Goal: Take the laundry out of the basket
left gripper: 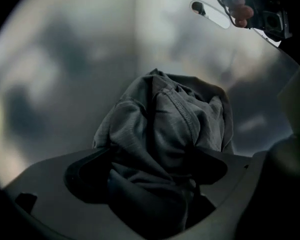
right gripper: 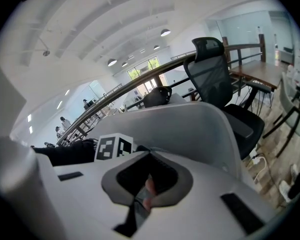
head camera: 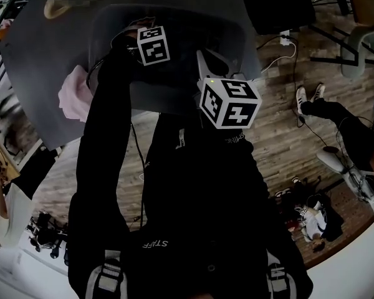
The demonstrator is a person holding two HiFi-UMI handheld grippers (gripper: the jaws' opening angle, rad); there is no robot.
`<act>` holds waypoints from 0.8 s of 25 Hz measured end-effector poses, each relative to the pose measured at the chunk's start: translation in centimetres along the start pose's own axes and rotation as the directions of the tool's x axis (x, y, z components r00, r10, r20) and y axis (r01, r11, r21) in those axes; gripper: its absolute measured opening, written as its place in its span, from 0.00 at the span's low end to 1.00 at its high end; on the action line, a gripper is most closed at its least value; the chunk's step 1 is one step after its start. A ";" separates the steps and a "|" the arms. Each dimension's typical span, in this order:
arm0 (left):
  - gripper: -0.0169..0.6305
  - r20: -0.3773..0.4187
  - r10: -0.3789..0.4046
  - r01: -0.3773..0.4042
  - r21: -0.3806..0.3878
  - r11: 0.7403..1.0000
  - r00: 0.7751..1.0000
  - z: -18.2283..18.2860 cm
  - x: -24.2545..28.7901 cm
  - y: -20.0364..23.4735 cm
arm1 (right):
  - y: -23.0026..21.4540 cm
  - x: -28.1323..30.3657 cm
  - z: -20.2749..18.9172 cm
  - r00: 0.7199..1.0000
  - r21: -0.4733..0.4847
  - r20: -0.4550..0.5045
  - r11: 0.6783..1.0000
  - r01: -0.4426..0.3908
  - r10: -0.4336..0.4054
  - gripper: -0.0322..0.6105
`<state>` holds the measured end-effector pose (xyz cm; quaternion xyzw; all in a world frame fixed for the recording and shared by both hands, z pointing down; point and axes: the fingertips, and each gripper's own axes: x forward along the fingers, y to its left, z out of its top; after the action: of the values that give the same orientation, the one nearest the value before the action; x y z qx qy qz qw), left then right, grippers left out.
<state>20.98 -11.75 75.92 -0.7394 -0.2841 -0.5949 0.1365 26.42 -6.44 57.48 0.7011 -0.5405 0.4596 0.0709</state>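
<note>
A grey translucent laundry basket stands on a dark table. Inside it lies a bunched grey garment on the basket floor. My left gripper points steeply down into the basket with its jaws wide open. The garment bulges up between them, and I see no pad pressing on it. In the head view only the left gripper's marker cube shows, above the basket. My right gripper is shut at the basket's near side, facing the far wall. Whether it pinches anything is unclear.
A pink cloth lies on the table left of the basket. A black office chair stands behind the basket. Cables and a seated person's legs are on the wooden floor to the right. A railing runs beyond.
</note>
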 end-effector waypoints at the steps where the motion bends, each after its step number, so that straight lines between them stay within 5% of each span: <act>1: 0.74 -0.009 -0.021 0.020 -0.012 1.000 1.000 -0.2 0.5 -0.2 | 0.1 0.0 0.0 1.000 0.002 0.002 1.000 -0.004 0.004 0.07; 7: 0.74 -0.023 -0.076 0.075 -0.028 0.997 0.997 -0.2 0.8 -0.9 | 0.5 -0.4 0.0 1.000 0.007 0.013 1.000 -0.008 0.008 0.07; 16: 0.27 0.024 -0.106 0.108 -0.177 0.978 0.994 0.1 -1.2 -1.2 | -0.2 -1.2 0.7 0.999 0.004 0.033 1.000 0.000 0.000 0.07; 20: 0.21 0.031 -0.058 0.063 -0.183 0.981 0.998 0.4 -2.3 -1.4 | -0.4 -1.9 1.2 0.999 0.015 0.047 1.000 -0.003 0.002 0.07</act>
<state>20.17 -11.04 73.42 -0.7474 -0.2522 -0.6129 0.0460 27.45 -5.69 55.64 0.7116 -0.5395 0.4471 0.0525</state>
